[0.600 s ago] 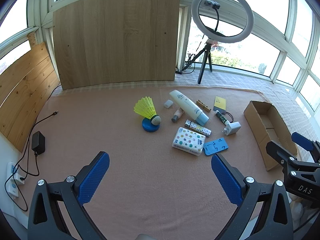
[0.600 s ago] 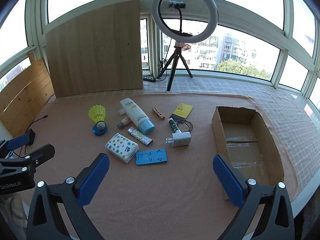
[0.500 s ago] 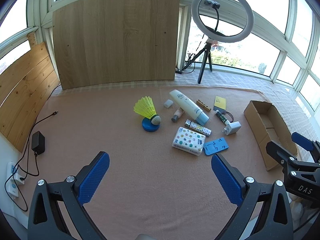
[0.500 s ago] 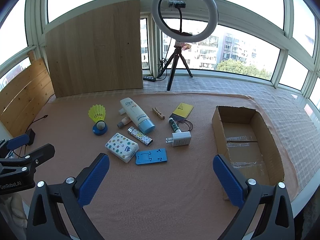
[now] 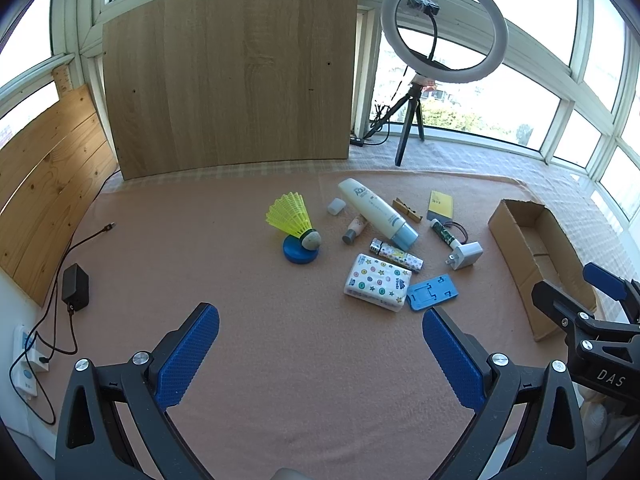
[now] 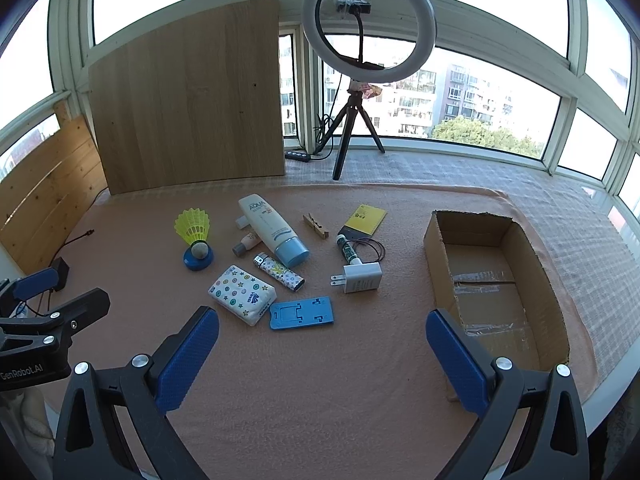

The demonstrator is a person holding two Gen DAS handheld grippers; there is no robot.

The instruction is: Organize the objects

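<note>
Small objects lie in a cluster on the pink cloth: a yellow shuttlecock on a blue lid, a white Aqua tube, a patterned tissue pack, a blue phone stand, a white charger, a patterned lighter, a clothespin and a yellow notepad. An empty cardboard box stands to their right. My left gripper is open and empty, near the cloth's front. My right gripper is open and empty, in front of the phone stand.
A wooden board leans at the back, wood panels line the left. A ring light on a tripod stands behind the cloth. A black adapter and cables lie at the left edge.
</note>
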